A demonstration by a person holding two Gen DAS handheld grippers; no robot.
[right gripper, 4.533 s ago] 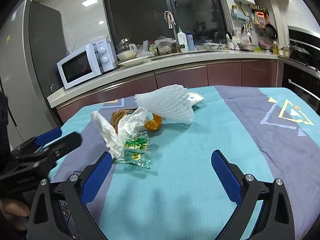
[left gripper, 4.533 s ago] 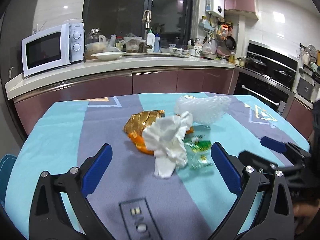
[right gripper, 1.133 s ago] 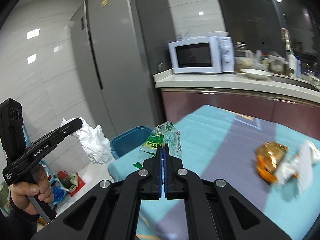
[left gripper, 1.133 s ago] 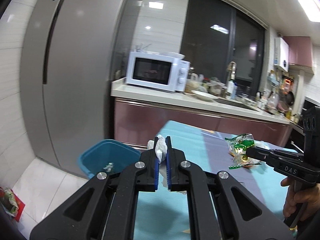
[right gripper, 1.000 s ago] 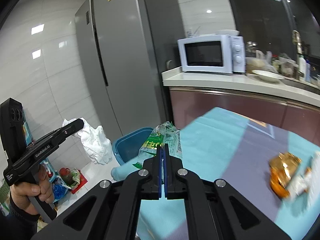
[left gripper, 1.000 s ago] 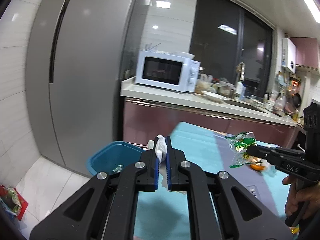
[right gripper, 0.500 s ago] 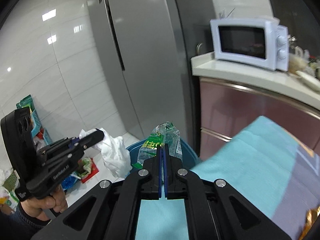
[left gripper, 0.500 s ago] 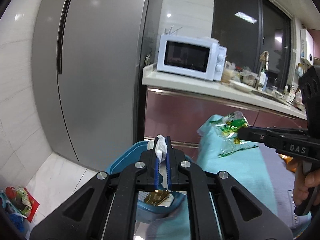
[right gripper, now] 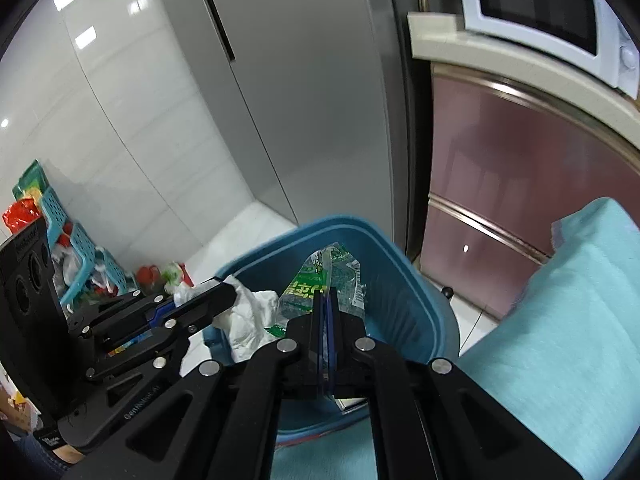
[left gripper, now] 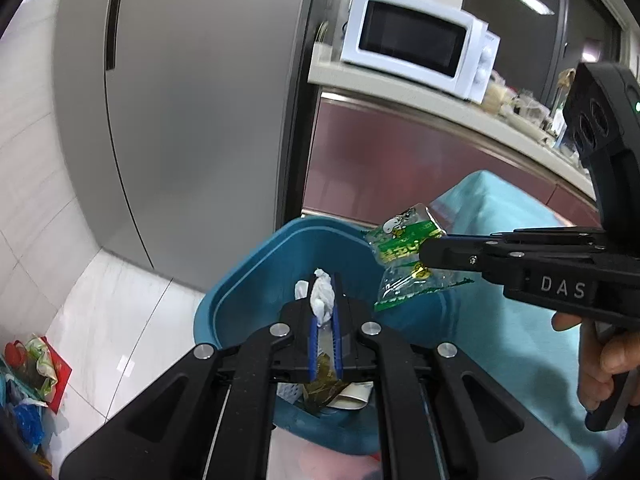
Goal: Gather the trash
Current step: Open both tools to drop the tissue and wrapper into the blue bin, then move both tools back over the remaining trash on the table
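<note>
The bin [left gripper: 256, 264] stands on the floor [left gripper: 120, 320] between fridge [left gripper: 192, 100] and table [right gripper: 560, 320].

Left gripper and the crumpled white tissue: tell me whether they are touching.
Touching. In the left wrist view the left gripper is shut on the white tissue, its blue pads pressing both sides of it, above the blue bin.
</note>
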